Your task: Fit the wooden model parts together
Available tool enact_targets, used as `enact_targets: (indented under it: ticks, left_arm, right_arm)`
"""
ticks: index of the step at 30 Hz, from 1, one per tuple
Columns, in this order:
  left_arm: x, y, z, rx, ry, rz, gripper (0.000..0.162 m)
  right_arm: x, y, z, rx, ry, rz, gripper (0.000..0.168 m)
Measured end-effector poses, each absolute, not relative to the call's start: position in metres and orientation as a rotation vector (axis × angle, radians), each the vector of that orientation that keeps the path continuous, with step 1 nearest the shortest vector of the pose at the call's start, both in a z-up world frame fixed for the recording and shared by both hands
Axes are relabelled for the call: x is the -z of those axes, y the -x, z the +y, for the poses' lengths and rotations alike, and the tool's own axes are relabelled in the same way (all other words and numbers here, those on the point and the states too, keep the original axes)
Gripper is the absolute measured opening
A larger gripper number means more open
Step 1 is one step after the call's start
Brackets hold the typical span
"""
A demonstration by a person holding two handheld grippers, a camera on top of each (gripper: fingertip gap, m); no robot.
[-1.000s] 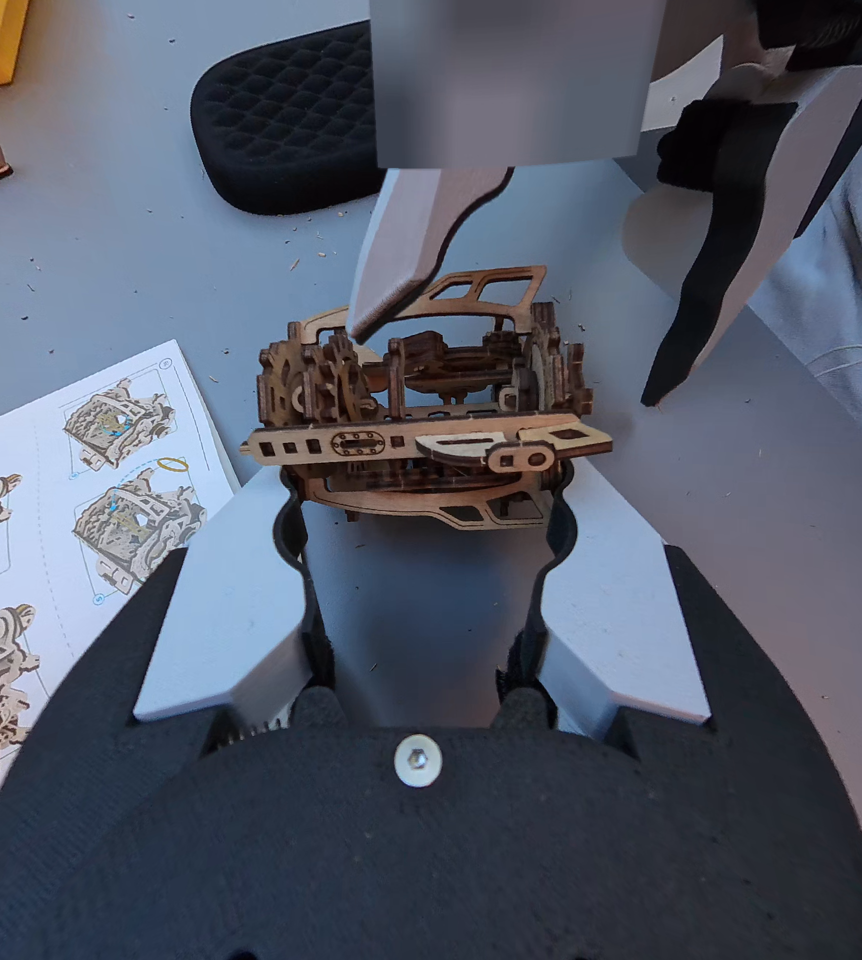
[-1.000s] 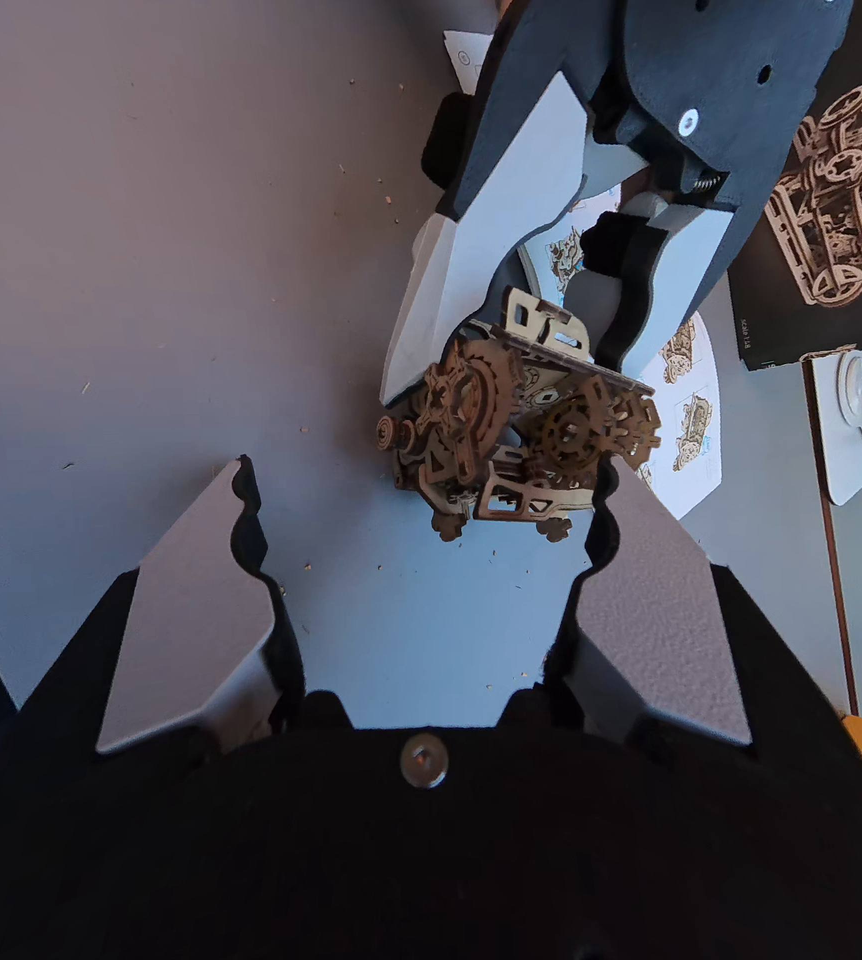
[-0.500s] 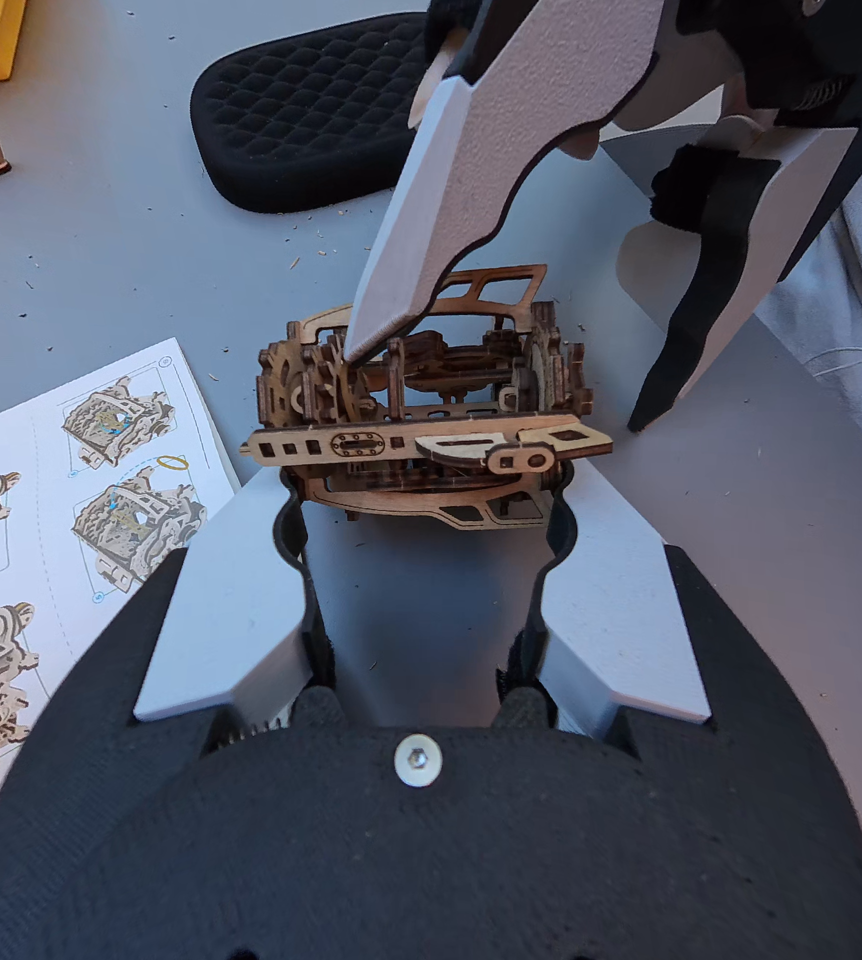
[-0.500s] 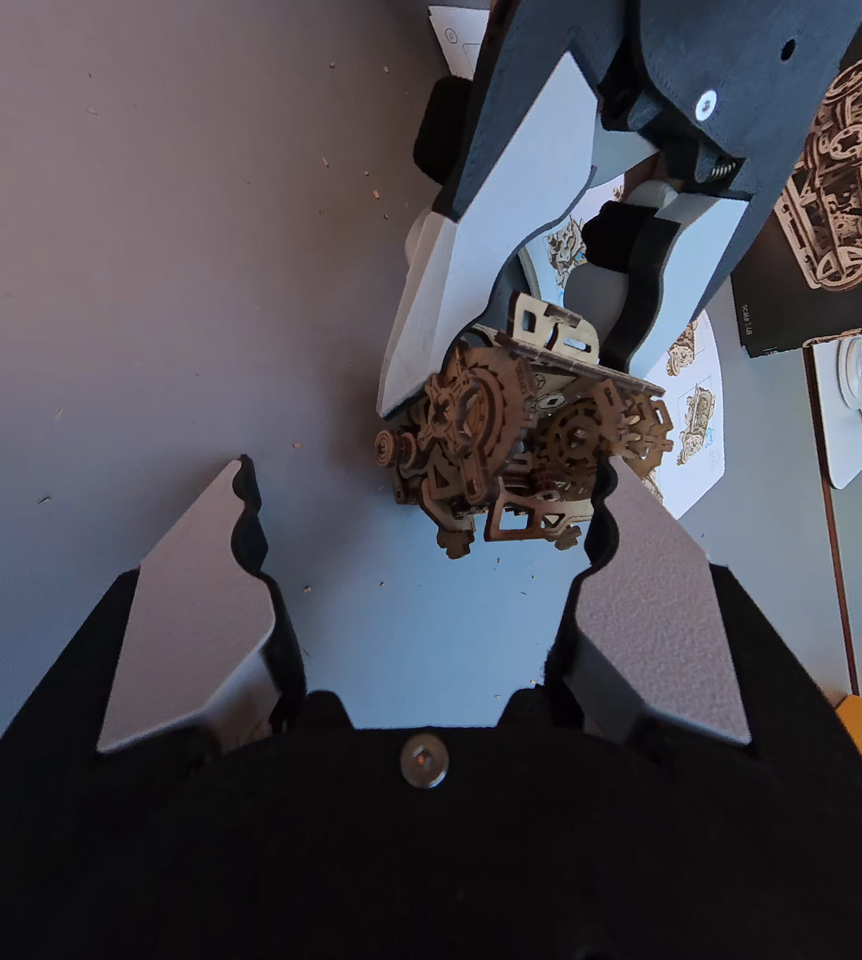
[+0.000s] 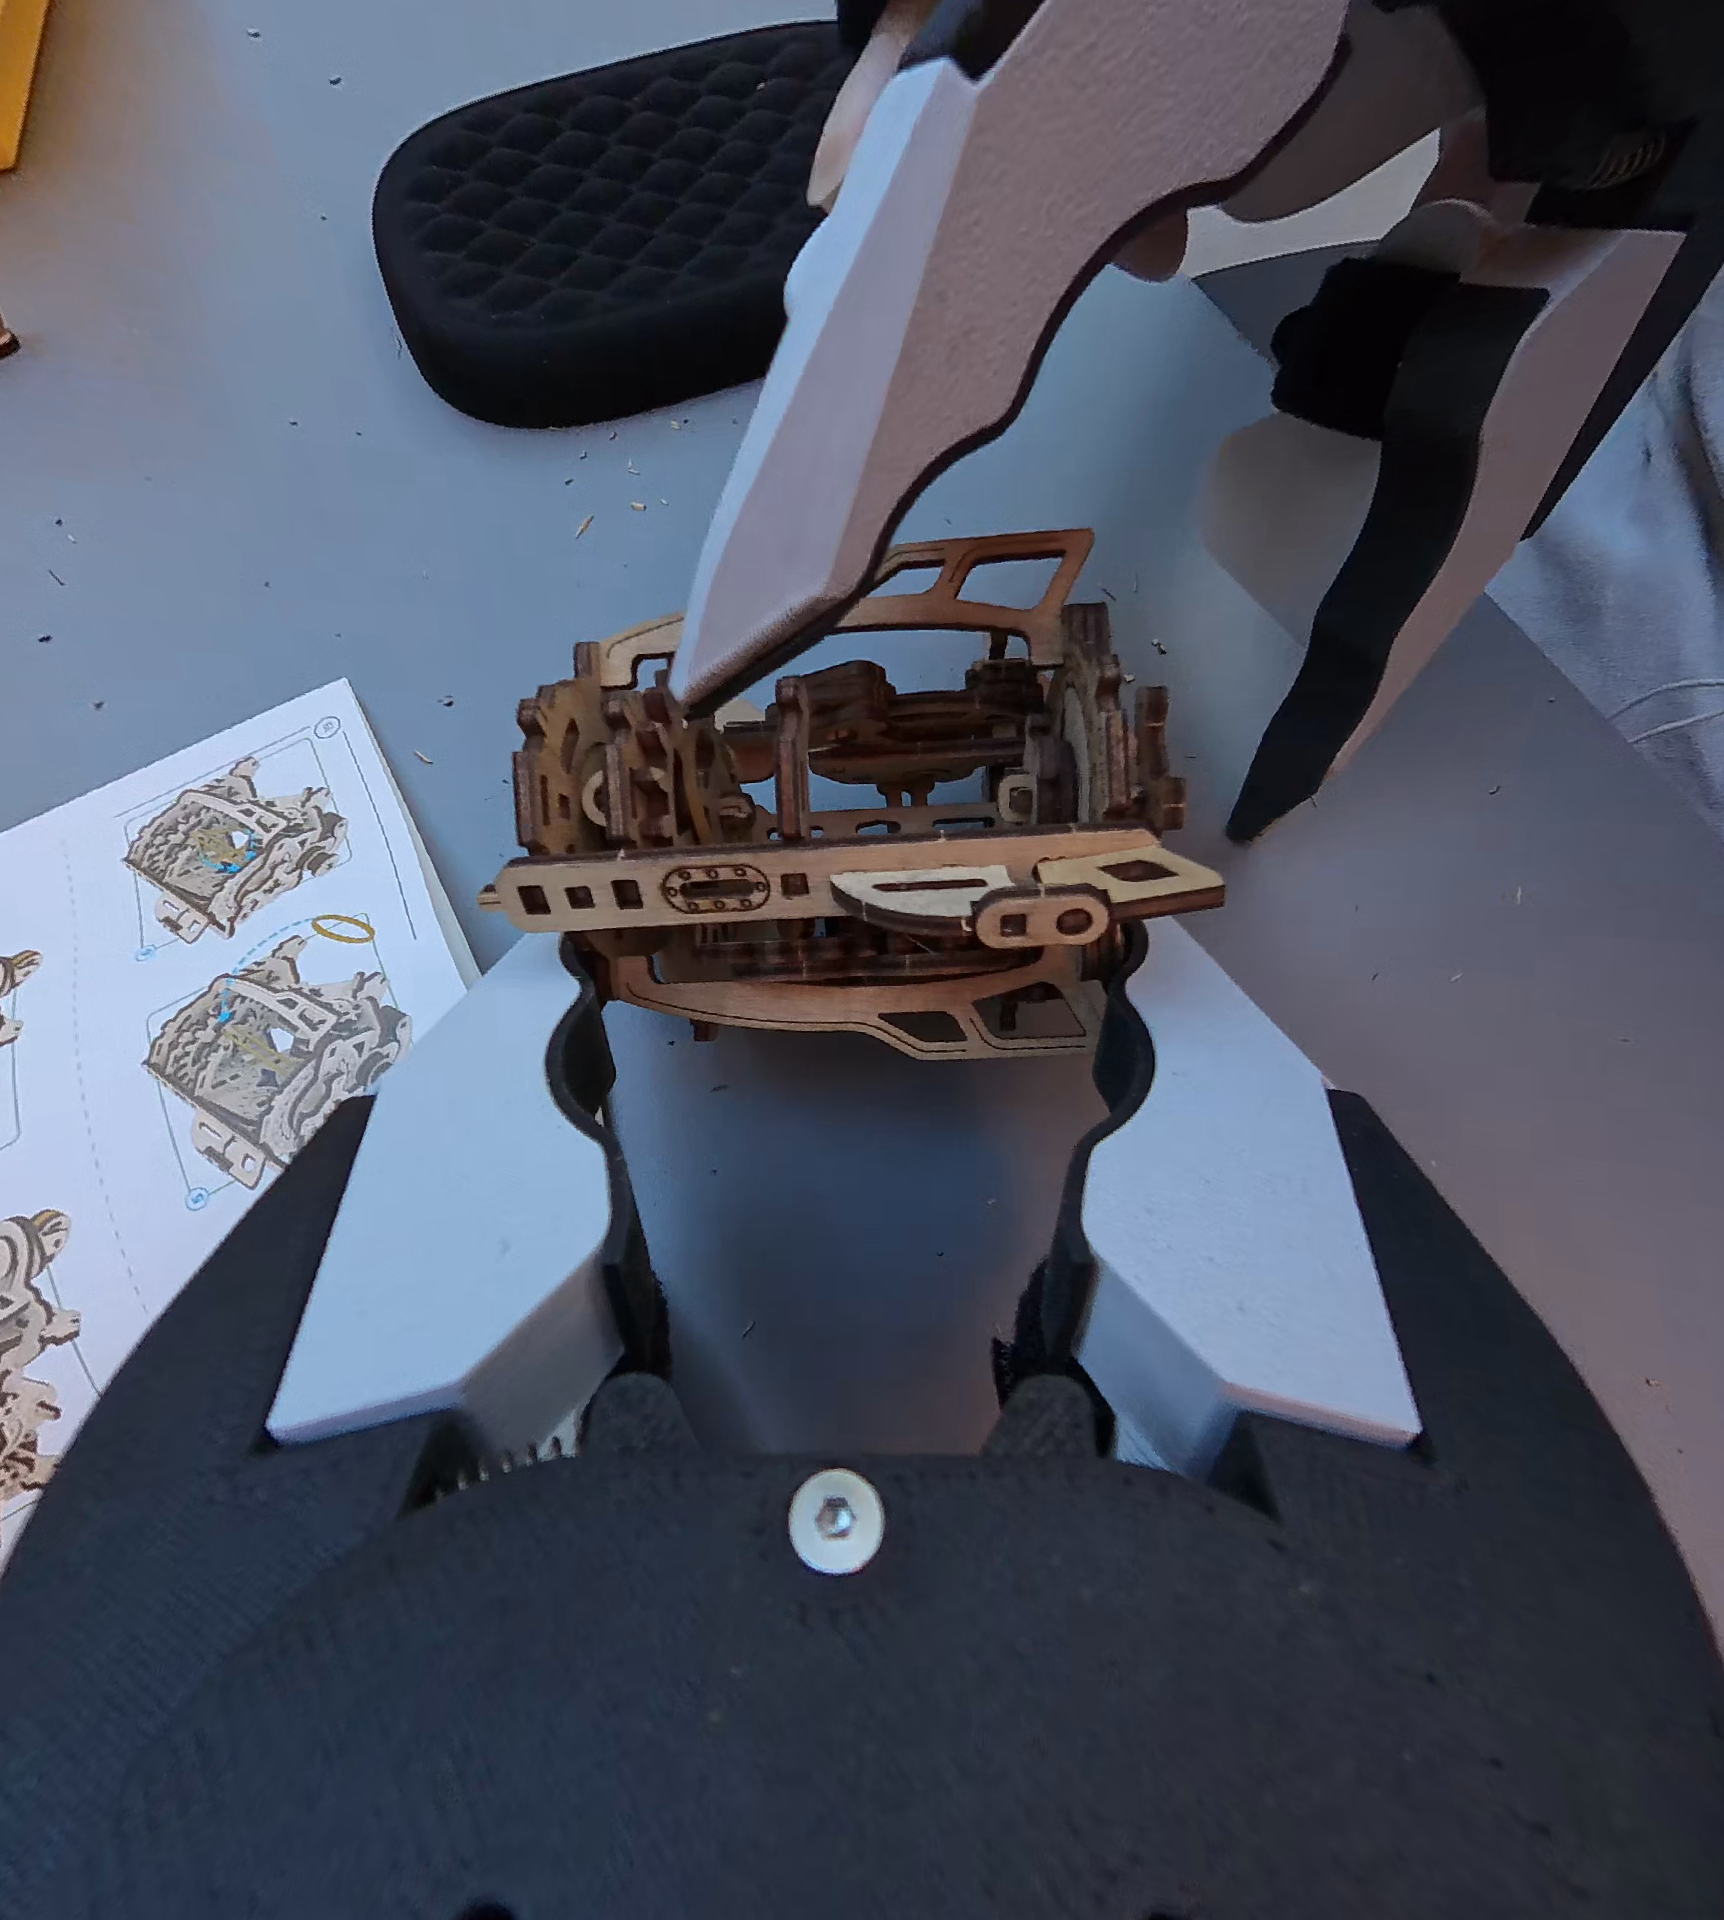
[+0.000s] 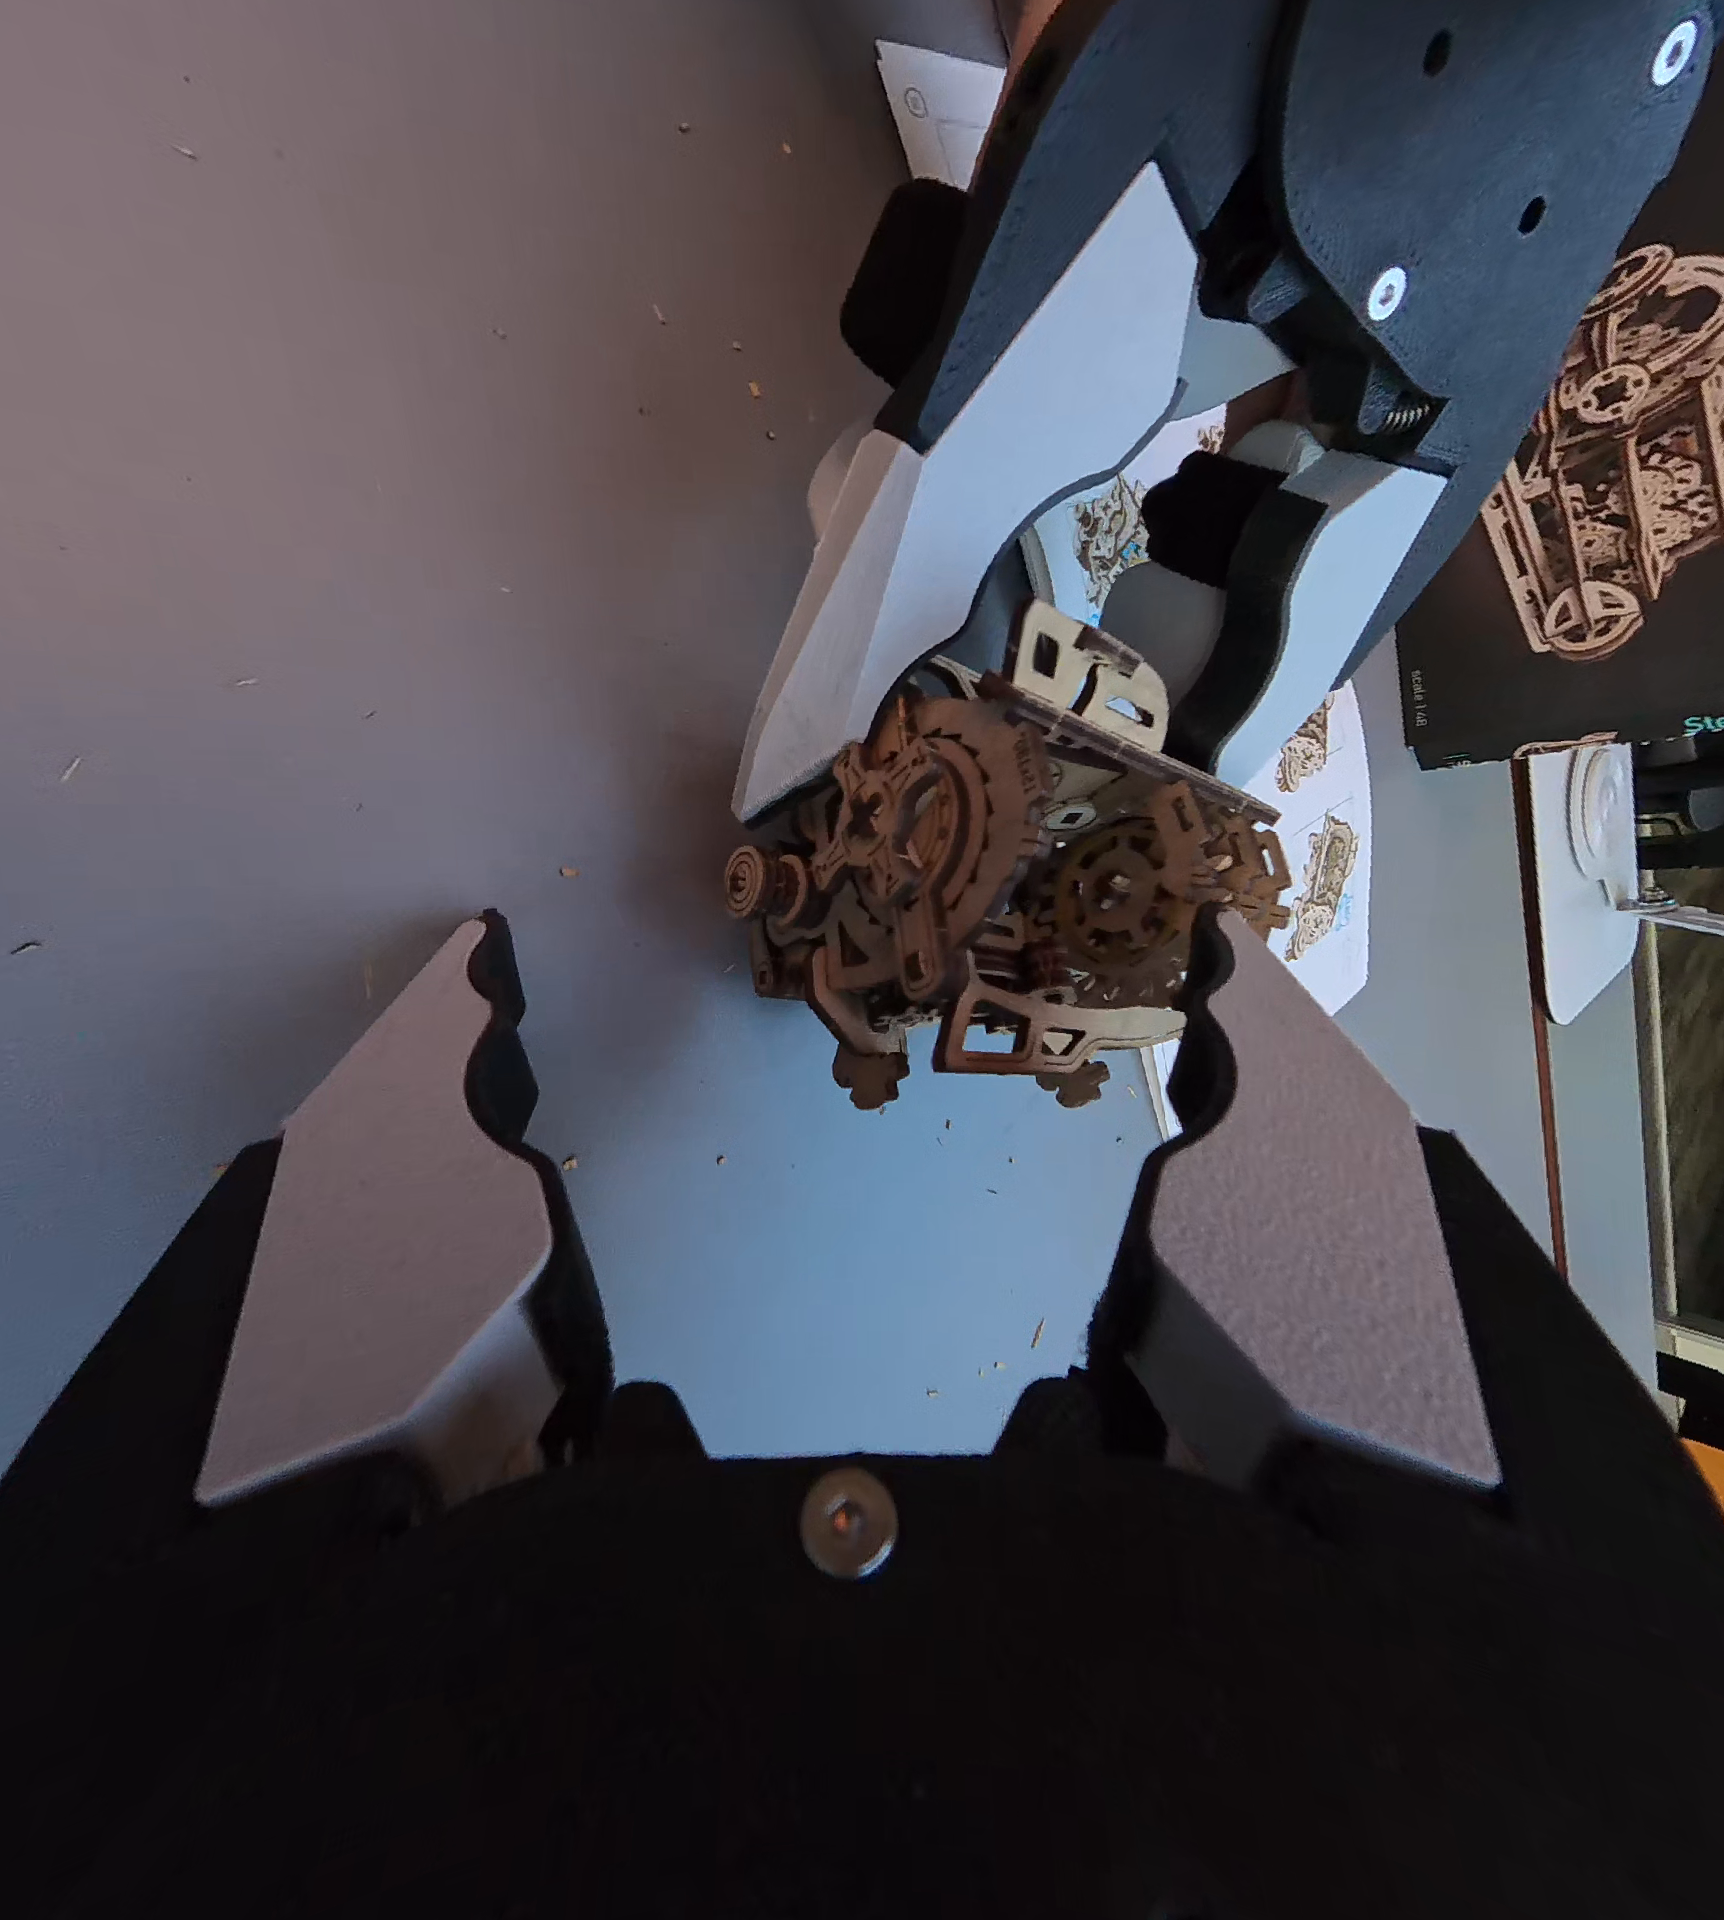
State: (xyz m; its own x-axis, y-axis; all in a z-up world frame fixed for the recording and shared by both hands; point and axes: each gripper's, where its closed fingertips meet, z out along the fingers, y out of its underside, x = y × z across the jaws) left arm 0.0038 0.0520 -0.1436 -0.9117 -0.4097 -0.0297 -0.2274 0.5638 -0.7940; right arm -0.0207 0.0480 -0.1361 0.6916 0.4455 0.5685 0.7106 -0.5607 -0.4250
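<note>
The left gripper point(image 5: 853, 997) is clamped, fingers pointing toward twelve o'clock. The right gripper point(image 5: 962, 764) comes down from one o'clock, jaws spread wide, one fingertip point(image 5: 723, 665) lower than the other.

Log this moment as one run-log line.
left gripper: shut on wooden model | right gripper: open, one fingertip at model's gears | table

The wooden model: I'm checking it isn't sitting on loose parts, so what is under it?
Under the wooden model, held by the left gripper, the right wrist view shows bare grey table with small wood chips. The spot directly beneath is hidden.
</note>
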Motion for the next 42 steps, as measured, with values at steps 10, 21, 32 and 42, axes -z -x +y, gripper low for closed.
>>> enact_targets:
  ticks: [10, 21, 32, 42]
  left_arm:
    - [0.144, -0.004, 0.053, 1.268, 0.539, 2.589, 0.094]
    - [0.143, -0.003, 0.052, 1.269, 0.536, 2.588, 0.094]
    - [0.143, -0.002, 0.052, 1.267, 0.532, 2.591, 0.094]
    - [0.143, 0.002, 0.05, 1.263, 0.488, 2.6, 0.094]
  right_arm:
    - [0.137, 0.02, 0.051, 0.512, 2.252, -0.911, 0.125]
    - [0.137, 0.019, 0.048, 0.522, 2.251, -0.932, 0.122]
    - [0.137, 0.018, 0.048, 0.539, 2.246, -0.972, 0.12]
    - [0.138, 0.016, 0.038, 0.525, 2.201, -1.2, 0.12]
